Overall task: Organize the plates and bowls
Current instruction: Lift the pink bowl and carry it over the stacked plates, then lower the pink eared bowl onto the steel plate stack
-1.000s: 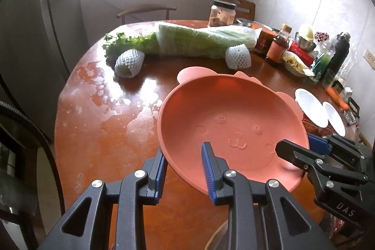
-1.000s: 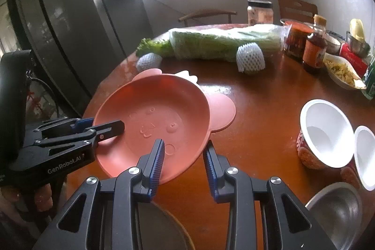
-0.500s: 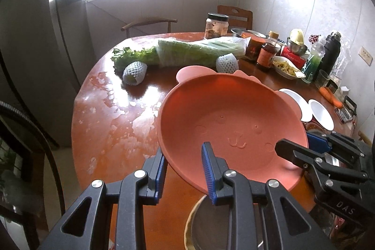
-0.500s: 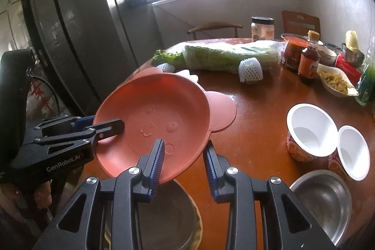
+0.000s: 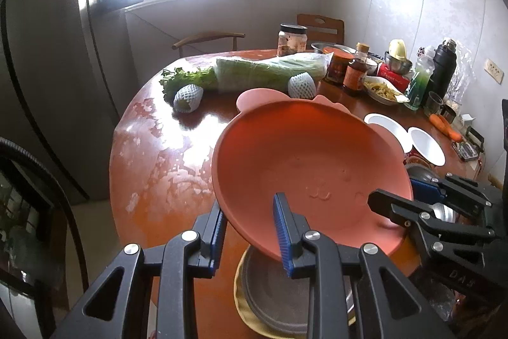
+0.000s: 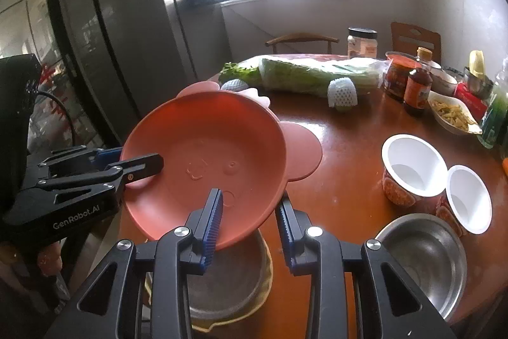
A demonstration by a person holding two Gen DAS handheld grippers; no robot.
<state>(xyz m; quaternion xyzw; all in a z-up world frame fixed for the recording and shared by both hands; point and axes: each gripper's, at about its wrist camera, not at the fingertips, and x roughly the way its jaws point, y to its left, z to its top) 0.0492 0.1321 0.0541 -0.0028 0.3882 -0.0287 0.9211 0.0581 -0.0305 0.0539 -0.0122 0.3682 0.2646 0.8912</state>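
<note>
A pink bear-faced plate [image 5: 301, 167] [image 6: 206, 154] hangs tilted in the air above the round wooden table [image 5: 158, 164]. My left gripper [image 5: 249, 212] [image 6: 133, 159] is shut on the plate's near-left rim. On the opposite side my right gripper [image 6: 250, 202] [image 5: 397, 193] is shut on the rim as well. Under the plate, at the table's near edge, sits a grey bowl with a yellow rim [image 5: 273, 285] [image 6: 231, 275], partly hidden by the plate and fingers. A steel bowl [image 6: 425, 256] and two white cups [image 6: 409, 164] [image 6: 470, 199] stand to the right.
Wrapped cabbage [image 6: 317, 72], two foam-netted fruits [image 6: 343, 91] [image 5: 187, 97], jars, sauce bottles [image 6: 419, 91] and a snack dish [image 6: 454, 116] crowd the far and right side. Chairs stand behind the table. A tall dark fridge [image 6: 127, 37] is at the left.
Both grippers have carried the pink plate up and back toward the table's near edge. The grey yellow-rimmed bowl has come into view beneath it.
</note>
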